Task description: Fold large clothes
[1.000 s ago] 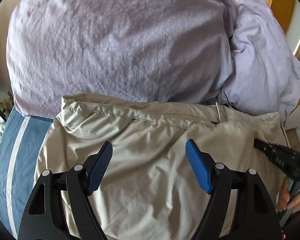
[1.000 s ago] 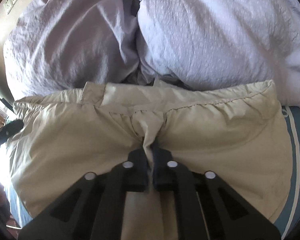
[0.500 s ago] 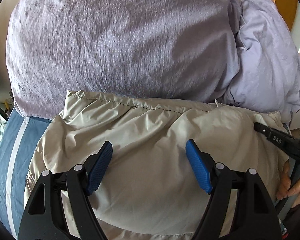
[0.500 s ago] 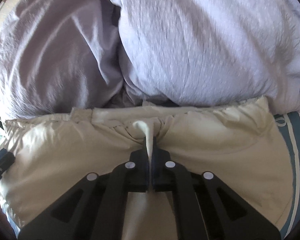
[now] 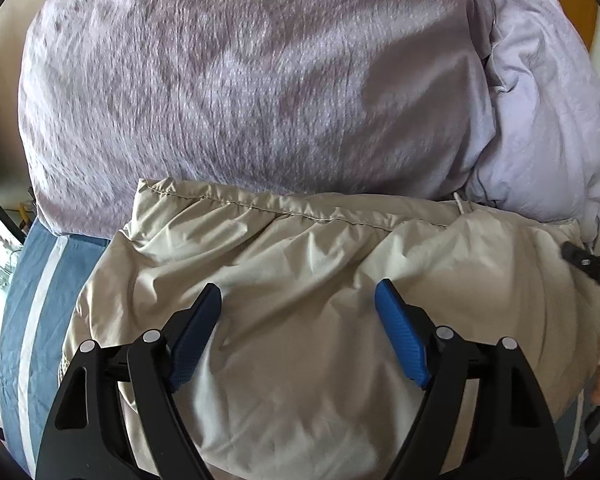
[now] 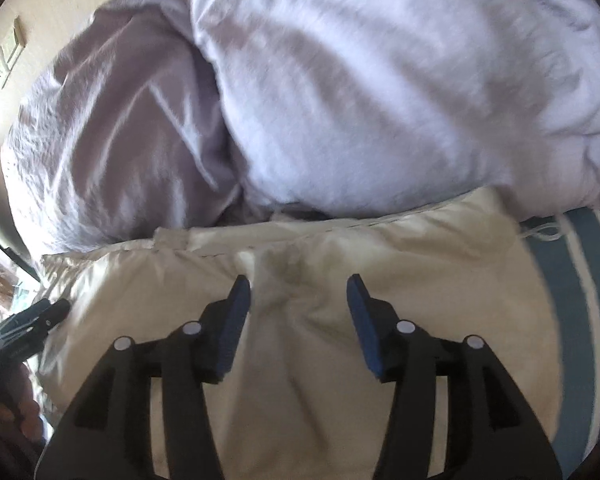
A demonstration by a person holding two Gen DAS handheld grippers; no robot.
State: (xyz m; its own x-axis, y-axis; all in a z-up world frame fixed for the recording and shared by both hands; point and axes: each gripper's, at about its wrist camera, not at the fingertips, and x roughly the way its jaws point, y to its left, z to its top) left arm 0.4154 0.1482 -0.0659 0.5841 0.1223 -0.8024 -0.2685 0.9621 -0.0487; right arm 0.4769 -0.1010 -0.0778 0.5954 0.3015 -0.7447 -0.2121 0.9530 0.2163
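jacket (image 5: 300,320) flat on bed (image 5: 32,320), two pillows (image 5: 240,80) side by side behind it touching its far edge, left claw (image 5: 298,312) and right claw (image 6: 298,304) over jacket's near half (neither gripping), bed sheet showing on both sides

The beige garment (image 5: 300,280) runs off the bottom edge; the right view is blurred.
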